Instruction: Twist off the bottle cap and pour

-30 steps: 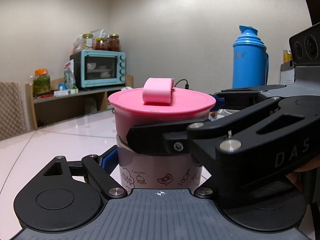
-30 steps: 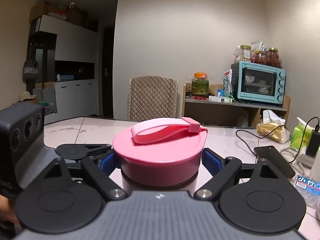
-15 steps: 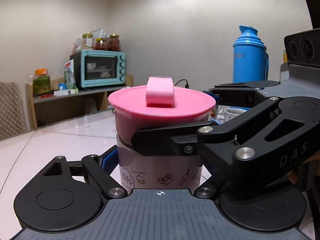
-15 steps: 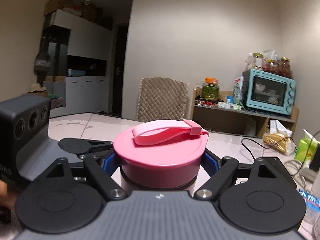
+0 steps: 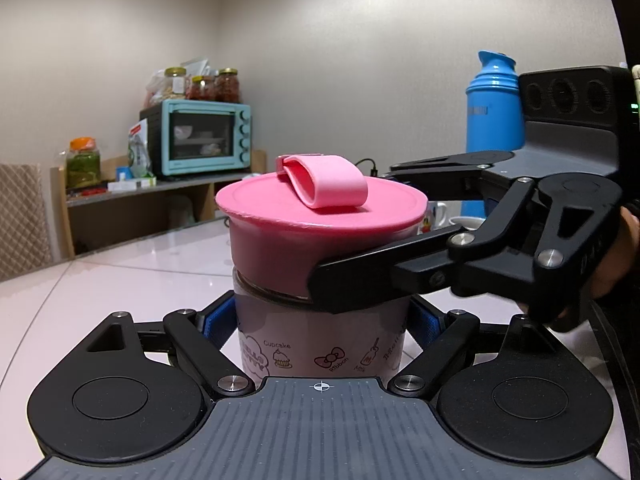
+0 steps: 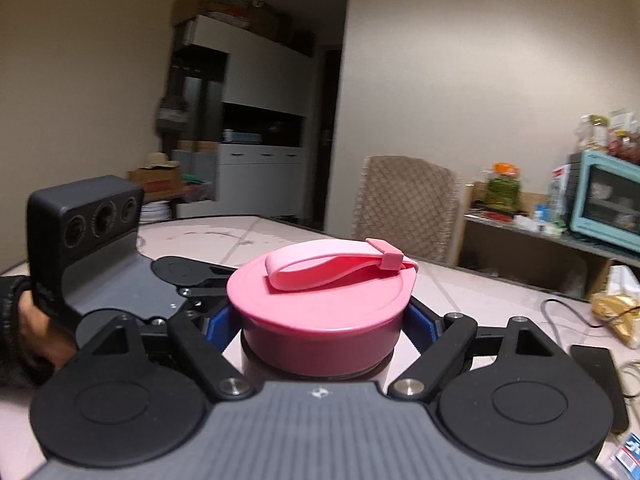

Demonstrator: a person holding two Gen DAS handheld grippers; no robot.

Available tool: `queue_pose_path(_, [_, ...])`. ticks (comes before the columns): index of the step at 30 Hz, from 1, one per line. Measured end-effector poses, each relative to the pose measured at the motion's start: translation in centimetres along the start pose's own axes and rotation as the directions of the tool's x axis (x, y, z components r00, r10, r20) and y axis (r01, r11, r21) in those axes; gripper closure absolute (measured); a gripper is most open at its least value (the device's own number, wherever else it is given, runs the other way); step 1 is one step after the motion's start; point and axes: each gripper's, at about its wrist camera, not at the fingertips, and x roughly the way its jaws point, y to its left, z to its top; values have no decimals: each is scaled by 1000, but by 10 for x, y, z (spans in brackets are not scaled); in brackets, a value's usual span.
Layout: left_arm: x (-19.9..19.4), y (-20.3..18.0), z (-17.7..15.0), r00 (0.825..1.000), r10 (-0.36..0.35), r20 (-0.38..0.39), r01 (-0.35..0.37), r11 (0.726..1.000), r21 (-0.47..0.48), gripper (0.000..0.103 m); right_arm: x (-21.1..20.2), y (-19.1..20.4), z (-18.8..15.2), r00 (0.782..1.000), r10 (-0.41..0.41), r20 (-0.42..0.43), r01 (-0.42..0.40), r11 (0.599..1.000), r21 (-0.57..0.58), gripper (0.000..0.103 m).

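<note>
A home dining room or kitchen corner.
A teal toaster oven (image 5: 204, 136) with food jars (image 5: 216, 85) on top sits on a wooden shelf (image 5: 160, 192); a padded chair (image 6: 406, 204), tiled table (image 5: 120, 264), blue thermos (image 5: 494, 104) and white cupboards (image 6: 260, 176) surround it.

beige walls, quilted chair (image 6: 406, 204), teal toaster oven (image 5: 202, 142) on wooden shelf (image 5: 160, 200), white cabinets (image 6: 260, 176)

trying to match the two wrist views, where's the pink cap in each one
Left wrist: the pink cap sits centre frame on the bottle, its strap end-on; the right gripper reaches in from the right to clamp its side.
Right wrist: the pink cap is centre, slightly low, strap seen side-on, between that gripper's fingers.
Shared landmark: the teal oven, left of the cap in one view, far right in the other.
</note>
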Motion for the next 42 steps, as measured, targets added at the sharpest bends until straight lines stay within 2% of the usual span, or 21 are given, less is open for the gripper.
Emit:
queue_pose_path(6, [0,0,0,1000,0,0,0,1000,-1,13,-2,-13,1,996,90,9,-90,996,-14,18])
queue_pose_path(13, [0,0,0,1000,0,0,0,1000,0,13,-5,-12,3,996,92,13,-92,996,-7,18])
queue_pose_path(15, [0,0,0,1000,-1,0,1,1000,-1,13,-7,-10,4,997,76,12,-76,997,-9,16])
queue_pose_path(17, [0,0,0,1000,-1,0,1,1000,-1,13,-10,-6,6,998,56,15,-56,998,-8,8])
queue_pose_path(19, [0,0,0,1000,0,0,0,1000,-1,13,-13,-1,8,999,32,22,-32,999,0,6])
queue_pose_path(26, [0,0,0,1000,0,0,0,1000,0,13,-16,18,12,995,-101,17,101,994,30,5])
queue_pose_path(35, [0,0,1,1000,0,0,0,1000,0,13,-12,29,3,969,-245,30,241,965,104,5])
queue_pose_path(42, [0,0,1,1000,0,0,0,1000,-1,13,-4,31,0,964,-265,31,259,957,127,5])
